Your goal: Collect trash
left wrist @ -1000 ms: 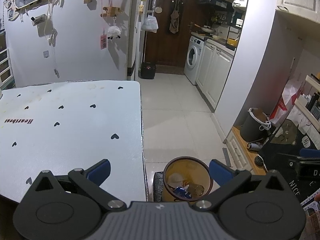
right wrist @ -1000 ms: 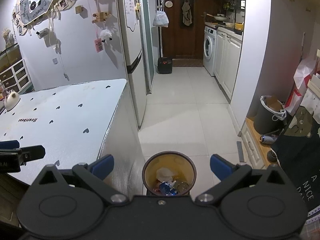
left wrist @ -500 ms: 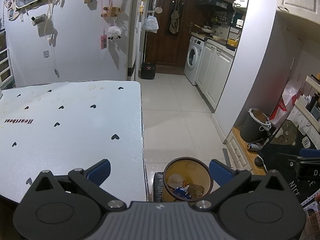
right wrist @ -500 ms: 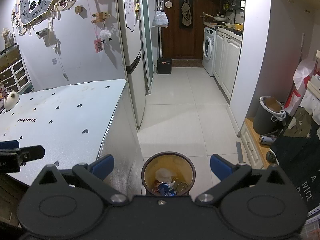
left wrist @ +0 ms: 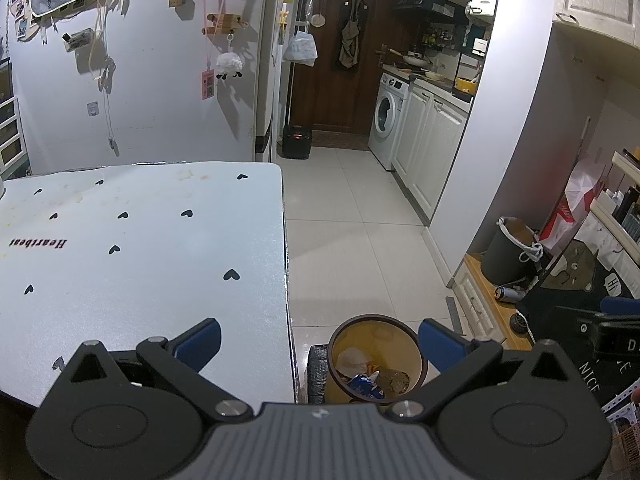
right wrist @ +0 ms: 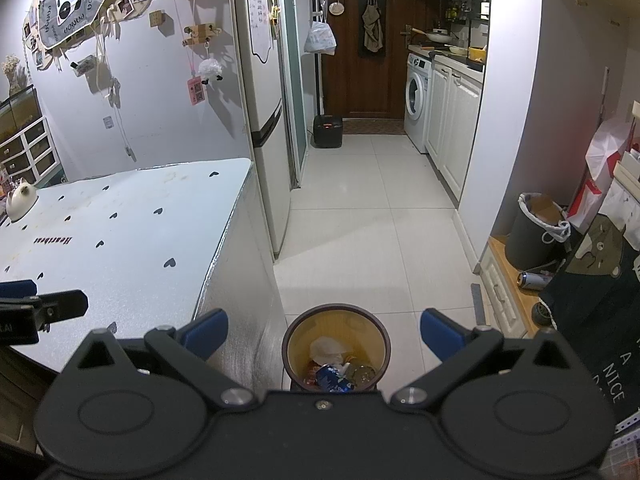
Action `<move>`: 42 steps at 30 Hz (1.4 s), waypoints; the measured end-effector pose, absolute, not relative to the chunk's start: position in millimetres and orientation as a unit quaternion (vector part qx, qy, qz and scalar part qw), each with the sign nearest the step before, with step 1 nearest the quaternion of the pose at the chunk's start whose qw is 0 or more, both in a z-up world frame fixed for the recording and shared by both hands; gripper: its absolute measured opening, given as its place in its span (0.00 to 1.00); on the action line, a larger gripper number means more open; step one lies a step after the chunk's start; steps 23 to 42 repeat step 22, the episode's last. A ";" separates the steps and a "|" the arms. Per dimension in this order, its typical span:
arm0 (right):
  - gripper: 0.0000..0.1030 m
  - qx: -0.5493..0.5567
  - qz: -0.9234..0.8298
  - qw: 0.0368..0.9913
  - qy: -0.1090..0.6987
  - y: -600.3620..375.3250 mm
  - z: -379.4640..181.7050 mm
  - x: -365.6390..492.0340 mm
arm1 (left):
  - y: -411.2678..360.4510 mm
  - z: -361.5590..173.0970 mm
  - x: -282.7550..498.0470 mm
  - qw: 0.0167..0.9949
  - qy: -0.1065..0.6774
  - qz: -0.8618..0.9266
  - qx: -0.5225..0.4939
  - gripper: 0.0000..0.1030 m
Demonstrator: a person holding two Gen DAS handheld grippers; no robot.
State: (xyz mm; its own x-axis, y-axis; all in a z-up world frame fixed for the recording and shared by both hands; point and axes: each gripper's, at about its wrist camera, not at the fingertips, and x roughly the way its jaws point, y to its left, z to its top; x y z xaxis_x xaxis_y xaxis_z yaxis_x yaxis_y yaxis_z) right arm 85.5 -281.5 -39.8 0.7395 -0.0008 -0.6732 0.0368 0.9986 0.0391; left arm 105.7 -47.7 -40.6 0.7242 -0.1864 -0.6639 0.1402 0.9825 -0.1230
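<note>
A round brown bin (left wrist: 376, 356) (right wrist: 336, 350) with a yellow inside stands on the floor by the table's corner. Inside lie crumpled white paper (right wrist: 326, 350), a blue wrapper (right wrist: 334, 378) and other scraps. My left gripper (left wrist: 318, 342) hovers open over the table's near right corner and the bin, nothing between its blue pads. My right gripper (right wrist: 324, 330) is open and empty above the bin. The right gripper's tip shows at the right edge of the left wrist view, and the left gripper's tip at the left edge of the right wrist view.
The white table (left wrist: 132, 248) (right wrist: 120, 240) with black hearts fills the left; a small white figure (right wrist: 20, 200) sits at its far left. A fridge (right wrist: 264, 120) stands behind. A grey bucket (right wrist: 534, 228) and a can (right wrist: 530, 280) are at right. Tiled floor runs toward the washing machine (right wrist: 416, 100).
</note>
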 end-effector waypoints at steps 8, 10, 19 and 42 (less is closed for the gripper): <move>1.00 0.025 -0.010 0.932 0.361 -281.3 -39.9 85.7 | -46.3 -40.2 106.8 0.928 0.360 -0.087 -0.031 1.00; 1.00 0.025 -0.010 0.932 0.361 -281.1 -39.8 85.6 | -45.2 -40.0 107.8 0.928 0.360 -0.086 -0.031 1.00; 1.00 0.025 -0.010 0.932 0.361 -281.6 -39.7 86.3 | -41.0 -37.2 109.7 0.930 0.358 -0.084 -0.031 1.00; 1.00 0.025 -0.009 0.932 0.361 -281.5 -39.7 86.2 | -41.6 -35.9 108.0 0.930 0.357 -0.082 -0.029 1.00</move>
